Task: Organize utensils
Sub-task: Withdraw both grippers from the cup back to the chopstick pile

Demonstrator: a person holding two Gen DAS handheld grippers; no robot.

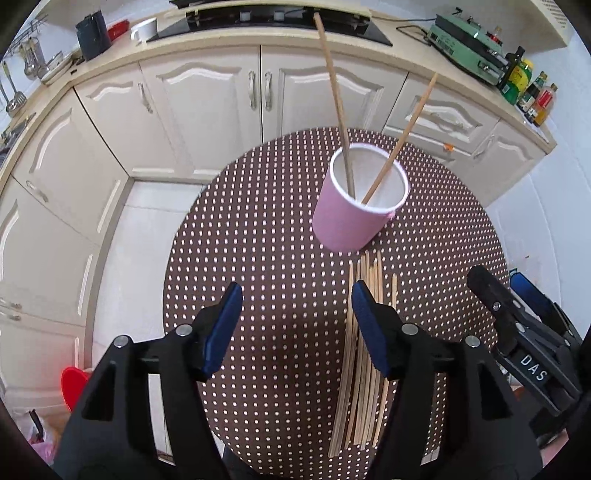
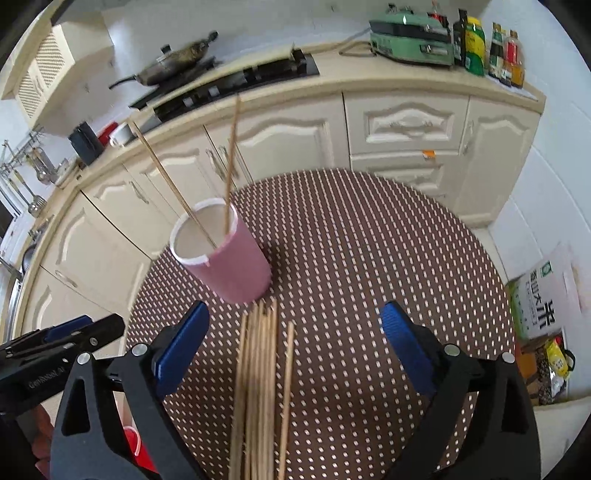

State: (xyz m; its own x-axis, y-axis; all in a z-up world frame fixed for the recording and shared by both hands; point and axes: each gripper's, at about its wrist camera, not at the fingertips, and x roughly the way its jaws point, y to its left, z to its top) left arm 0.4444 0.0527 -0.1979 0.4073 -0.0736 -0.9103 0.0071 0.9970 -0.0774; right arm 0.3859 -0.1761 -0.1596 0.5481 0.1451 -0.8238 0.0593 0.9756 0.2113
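Chopsticks (image 1: pixel 364 354) lie in a loose bundle on the round table (image 1: pixel 280 229), which is covered in a brown cloth with pale dots. Their far ends reach almost to the foot of the pink cup (image 1: pixel 356 218), and from there they run back toward the cameras, side by side and roughly parallel. One stick (image 2: pixel 287 398) lies a little apart from the bundle on the side away from the cup's left flank, as the right wrist view shows it.

Two more sticks already stand in the cup, leaning apart: in the left wrist view one (image 1: pixel 334 99) rises steeply from the cup's left inner wall, and the other (image 1: pixel 404 133) tilts off to the right across the rim.

On this side of the cup, the left gripper (image 1: pixel 295 295) hangs above the cloth with its blue pads apart and nothing between them; its right finger crosses over the bundle in that view, and whether it touches the sticks cannot be told. Also on the near side of the cup, the right gripper (image 2: pixel 295 317) is spread very wide, with most of the bundle showing in the gap between its fingers, neither pad pressing on any stick.

Behind the cup runs a cream kitchen counter (image 1: pixel 229 48) with a black stove (image 1: pixel 273 22) set into it.
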